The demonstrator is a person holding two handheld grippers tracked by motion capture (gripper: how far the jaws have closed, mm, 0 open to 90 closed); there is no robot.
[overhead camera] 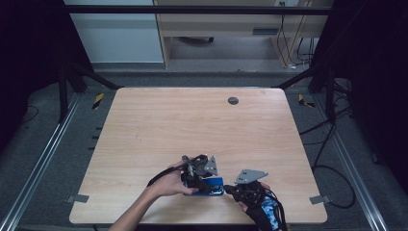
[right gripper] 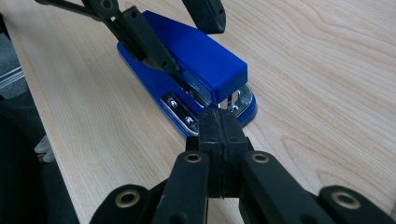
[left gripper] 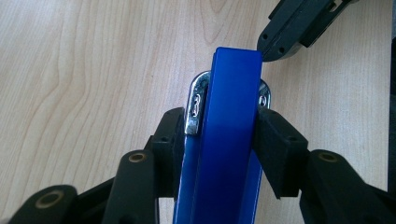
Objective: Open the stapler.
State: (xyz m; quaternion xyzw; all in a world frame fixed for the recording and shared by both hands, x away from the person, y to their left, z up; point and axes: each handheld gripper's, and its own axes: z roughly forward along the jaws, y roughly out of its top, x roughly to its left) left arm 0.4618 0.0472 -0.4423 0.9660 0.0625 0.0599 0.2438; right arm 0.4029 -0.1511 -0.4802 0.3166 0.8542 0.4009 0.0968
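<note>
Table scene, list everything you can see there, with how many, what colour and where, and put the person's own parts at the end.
Stapler: one, blue with silver metal parts, lying on the near edge of the table between the two hand-held grippers.
Table: one, light wood, centre of the high view.
Round plug: one, dark grey, set in the tabletop near its far edge.
Cables: several, black, on the floor right of the table.
Left hand-held gripper: one, black, jaws on either side of the stapler's body, pads at its sides.
Right hand-held gripper: one, black, jaws shut, tips at the stapler's front end.
Left hand: one, bare, near edge.
Right hand: one, in a blue patterned glove, near edge.
</note>
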